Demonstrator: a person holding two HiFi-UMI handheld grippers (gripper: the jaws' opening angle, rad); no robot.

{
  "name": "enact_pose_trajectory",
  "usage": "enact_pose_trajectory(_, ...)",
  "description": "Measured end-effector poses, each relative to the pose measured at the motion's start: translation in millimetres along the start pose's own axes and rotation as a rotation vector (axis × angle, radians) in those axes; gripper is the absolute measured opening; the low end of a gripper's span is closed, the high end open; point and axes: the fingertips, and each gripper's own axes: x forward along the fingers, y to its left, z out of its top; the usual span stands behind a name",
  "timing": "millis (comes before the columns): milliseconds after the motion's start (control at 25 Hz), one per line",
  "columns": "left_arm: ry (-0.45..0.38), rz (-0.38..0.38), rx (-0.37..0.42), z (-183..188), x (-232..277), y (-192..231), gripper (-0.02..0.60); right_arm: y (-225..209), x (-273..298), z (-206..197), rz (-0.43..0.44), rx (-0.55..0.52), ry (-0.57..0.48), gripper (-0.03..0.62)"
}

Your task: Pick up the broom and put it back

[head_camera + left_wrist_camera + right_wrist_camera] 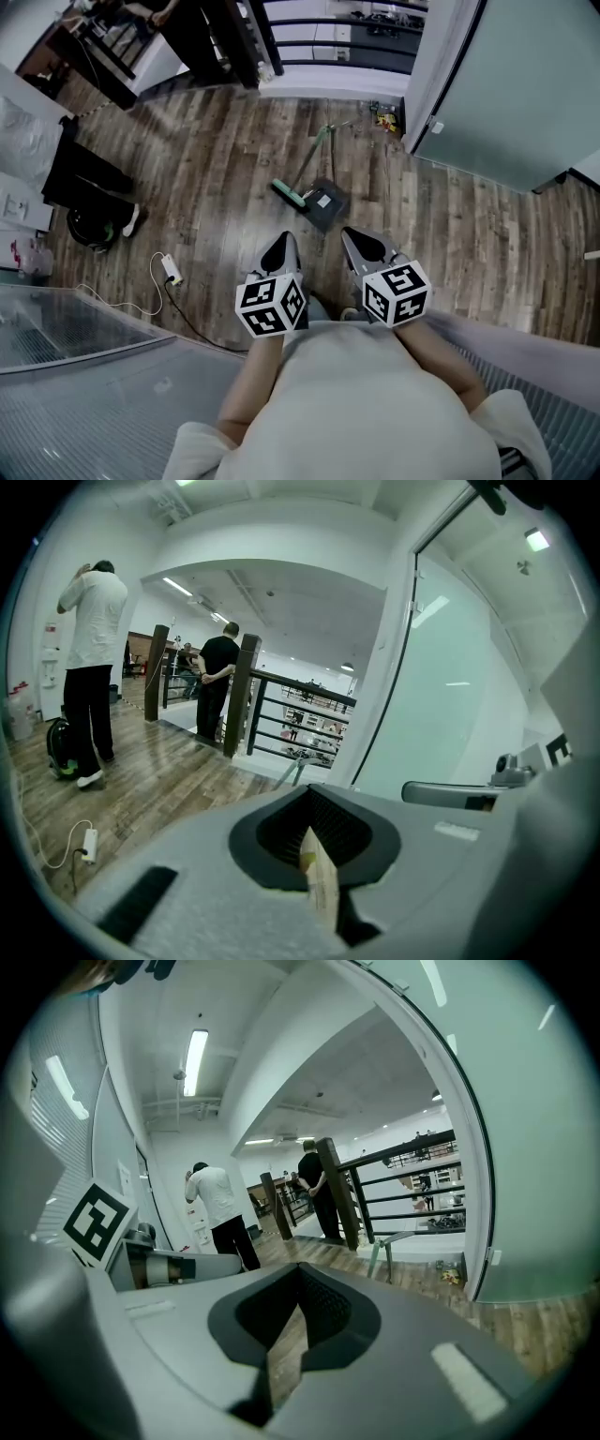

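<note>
The broom (302,173) lies on the wooden floor ahead, its green head (289,195) toward me and its pale green handle running off toward the railing. A dark dustpan (325,205) lies against the head. Both grippers hover side by side well short of it. The left gripper (282,246) has its jaws together with nothing in them, and so does the right gripper (360,246). The handle shows beyond the left gripper (309,803) as a thin pale bar (297,767). Beyond the right gripper (300,1283) it appears as a bent green bar (382,1249).
A white power strip (172,270) with its cable lies on the floor at left, near a black round object (94,230). A glass wall (506,94) stands at right and a railing (328,42) is ahead. A person in white (89,658) and another in black (217,677) stand there.
</note>
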Motion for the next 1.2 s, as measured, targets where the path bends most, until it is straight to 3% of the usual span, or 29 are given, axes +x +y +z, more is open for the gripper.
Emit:
enact_pose_trajectory(880,0.011,-0.023,-0.063,42,33,105,0.008,32,104,19,-0.043,-0.027,0.026,0.006)
enact_pose_trajectory(1200,0.034,-0.069,-0.046,63,50,138,0.008,38,140,42,-0.100,-0.018,-0.020,0.006)
